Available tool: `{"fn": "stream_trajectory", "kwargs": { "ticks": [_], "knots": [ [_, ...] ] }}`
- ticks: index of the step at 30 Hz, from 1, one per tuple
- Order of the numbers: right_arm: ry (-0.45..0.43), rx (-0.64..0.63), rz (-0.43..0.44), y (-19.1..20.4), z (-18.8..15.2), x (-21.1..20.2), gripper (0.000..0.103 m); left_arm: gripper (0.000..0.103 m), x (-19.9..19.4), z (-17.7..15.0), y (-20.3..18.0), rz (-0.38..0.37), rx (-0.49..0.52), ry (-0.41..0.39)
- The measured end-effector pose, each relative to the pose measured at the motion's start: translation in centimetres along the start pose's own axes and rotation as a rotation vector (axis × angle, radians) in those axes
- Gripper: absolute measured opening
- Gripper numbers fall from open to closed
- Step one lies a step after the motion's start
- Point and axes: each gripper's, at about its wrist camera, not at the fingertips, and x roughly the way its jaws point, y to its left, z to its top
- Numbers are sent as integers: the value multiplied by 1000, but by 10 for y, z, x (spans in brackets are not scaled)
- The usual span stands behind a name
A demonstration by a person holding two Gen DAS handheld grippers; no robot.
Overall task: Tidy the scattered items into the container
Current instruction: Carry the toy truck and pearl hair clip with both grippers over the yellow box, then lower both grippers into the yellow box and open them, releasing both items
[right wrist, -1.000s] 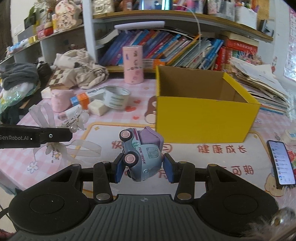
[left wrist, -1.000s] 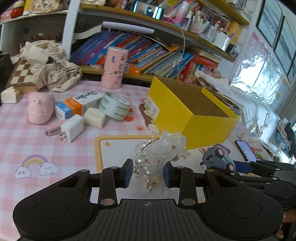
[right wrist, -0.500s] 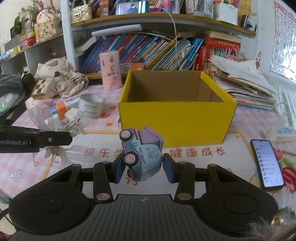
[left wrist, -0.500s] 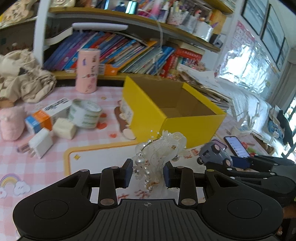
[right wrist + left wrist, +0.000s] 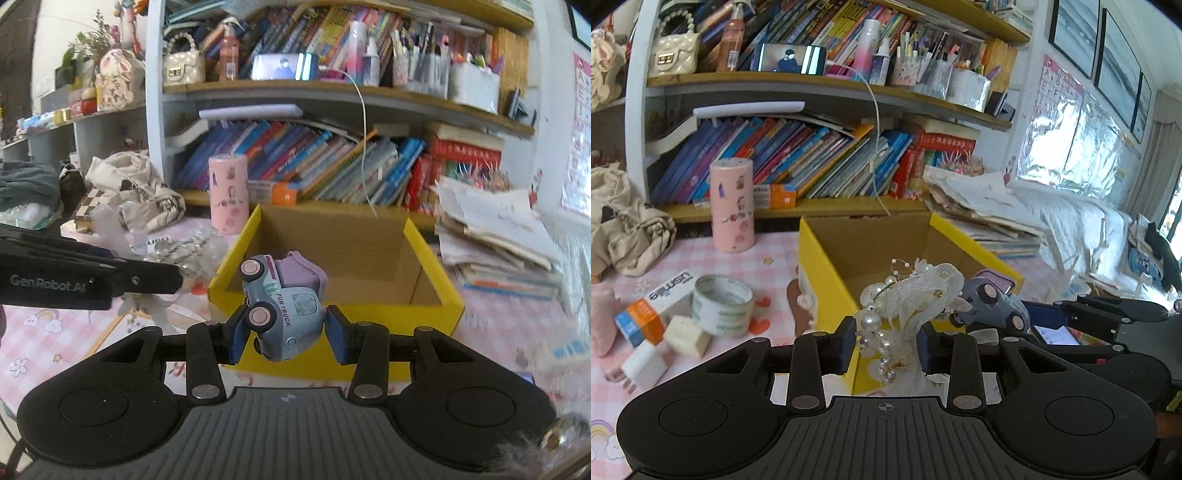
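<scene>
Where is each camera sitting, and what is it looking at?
Left wrist: rides on the left tool, looking forward over its two fingers at the pearl hair clip it grips and the yellow box; the right tool shows at right.
Right wrist: rides on the right tool, looking forward over the toy truck it grips into the same box; the left tool shows at left.
Shared: the box, pink tin, bookshelf, each other's tool.

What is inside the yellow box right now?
The yellow box shows only bare cardboard floor and walls; the near floor strip is hidden behind its front wall and the toy truck.
</scene>
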Motion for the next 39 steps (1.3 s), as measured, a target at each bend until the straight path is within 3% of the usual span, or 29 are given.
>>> {"fn": "stream_trajectory", "kwargs": {
  "ticks": [9, 25, 29, 39],
  "knots": [
    [-72, -47, 47, -37, 21, 10, 42, 33, 24, 18, -24, 26, -21, -32],
    [-87, -66, 146, -93, 41, 50, 42, 33, 67, 42, -52, 116, -9, -39],
    [-39, -117, 157, -99, 51, 74, 42, 33, 83, 51, -50, 131, -8, -43],
    [110, -281, 176, -112, 76, 142, 42, 33, 138, 72, -35, 135, 21, 44]
  ]
}}
